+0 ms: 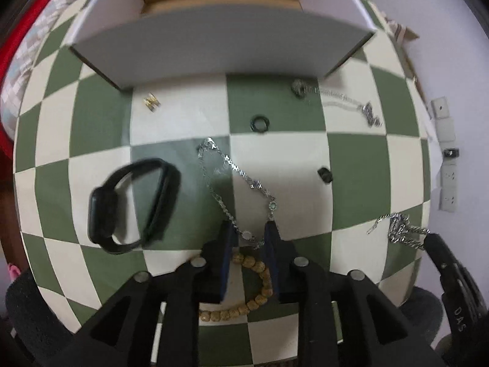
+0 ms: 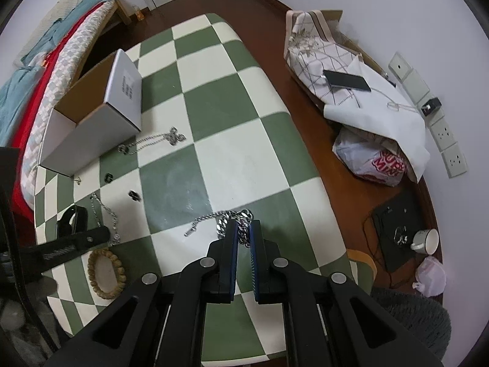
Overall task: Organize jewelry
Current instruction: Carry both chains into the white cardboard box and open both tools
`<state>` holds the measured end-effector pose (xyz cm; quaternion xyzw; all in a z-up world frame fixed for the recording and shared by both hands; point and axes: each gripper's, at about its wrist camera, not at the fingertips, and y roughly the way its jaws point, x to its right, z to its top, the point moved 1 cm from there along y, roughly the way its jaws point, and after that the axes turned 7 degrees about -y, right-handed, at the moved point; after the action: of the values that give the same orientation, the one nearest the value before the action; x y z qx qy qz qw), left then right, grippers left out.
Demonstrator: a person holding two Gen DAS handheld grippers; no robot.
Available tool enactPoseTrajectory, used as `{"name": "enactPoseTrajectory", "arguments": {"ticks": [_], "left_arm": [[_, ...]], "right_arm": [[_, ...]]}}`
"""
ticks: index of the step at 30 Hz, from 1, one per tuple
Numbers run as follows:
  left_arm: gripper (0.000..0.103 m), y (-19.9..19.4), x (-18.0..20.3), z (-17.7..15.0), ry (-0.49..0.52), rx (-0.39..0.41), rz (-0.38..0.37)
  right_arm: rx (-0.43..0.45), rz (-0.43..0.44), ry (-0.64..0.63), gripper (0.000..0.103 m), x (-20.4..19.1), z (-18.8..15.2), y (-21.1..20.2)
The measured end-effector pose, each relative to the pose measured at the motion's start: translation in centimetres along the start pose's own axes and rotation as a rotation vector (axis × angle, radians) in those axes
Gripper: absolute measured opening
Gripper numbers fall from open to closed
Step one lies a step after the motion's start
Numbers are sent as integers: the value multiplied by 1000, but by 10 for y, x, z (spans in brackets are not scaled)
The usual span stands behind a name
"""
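Observation:
My left gripper (image 1: 250, 233) is open, its tips on either side of the near end of a thin silver chain (image 1: 232, 168) lying on the checkered table. A beaded bracelet (image 1: 256, 293) lies under its fingers. My right gripper (image 2: 243, 231) is shut on a thick silver chain (image 2: 220, 217), whose loose end trails left on the table. It also shows in the left wrist view (image 1: 403, 232). An open white box (image 1: 220, 39) stands at the far side; it also shows in the right wrist view (image 2: 101, 116).
A black smartwatch (image 1: 128, 205), a gold ring (image 1: 152, 101), a dark ring (image 1: 259, 123), a small dark piece (image 1: 325, 175) and a cross necklace (image 1: 345, 104) lie on the table. Beside the table, on the floor, are bags (image 2: 369, 156), a phone (image 2: 347, 80) and a mug (image 2: 426, 240).

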<state>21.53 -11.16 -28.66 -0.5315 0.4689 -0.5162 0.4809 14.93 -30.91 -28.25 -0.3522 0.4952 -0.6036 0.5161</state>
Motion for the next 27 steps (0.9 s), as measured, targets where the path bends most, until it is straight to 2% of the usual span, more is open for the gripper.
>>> {"name": "enactPoseTrajectory", "arguments": {"ticks": [2, 3, 6, 7, 8, 9, 10, 14, 16, 22, 27], "left_arm": [[52, 3, 5, -1, 11, -11, -4], [52, 5, 7, -1, 15, -15, -10], [51, 6, 14, -5, 54, 19, 37], [49, 7, 16, -7, 71, 35, 56], [36, 7, 18, -9, 78, 49, 73], [13, 5, 20, -12, 99, 79, 92], [2, 5, 21, -14, 116, 95, 86], [1, 0, 24, -14, 137, 115, 91], [1, -2, 22, -18, 127, 116, 71], [1, -52, 14, -27, 123, 202, -7], [1, -96, 9, -23, 132, 279, -41]], "right_arm": [[-6, -6, 9, 8, 4, -1, 3], [-8, -9, 13, 8, 6, -1, 4], [-10, -9, 33, 8, 13, -1, 6], [-8, -10, 39, 8, 14, -1, 6], [-7, -10, 44, 8, 15, -1, 6], [-6, -10, 47, 8, 16, -1, 6], [-5, -10, 49, 8, 16, -1, 6], [-3, -10, 51, 8, 15, 2, 7], [0, -4, 52, 8, 14, 3, 6], [40, 24, 56, 8, 10, 7, -13], [68, 84, 64, 8, 5, 11, -36]]}}
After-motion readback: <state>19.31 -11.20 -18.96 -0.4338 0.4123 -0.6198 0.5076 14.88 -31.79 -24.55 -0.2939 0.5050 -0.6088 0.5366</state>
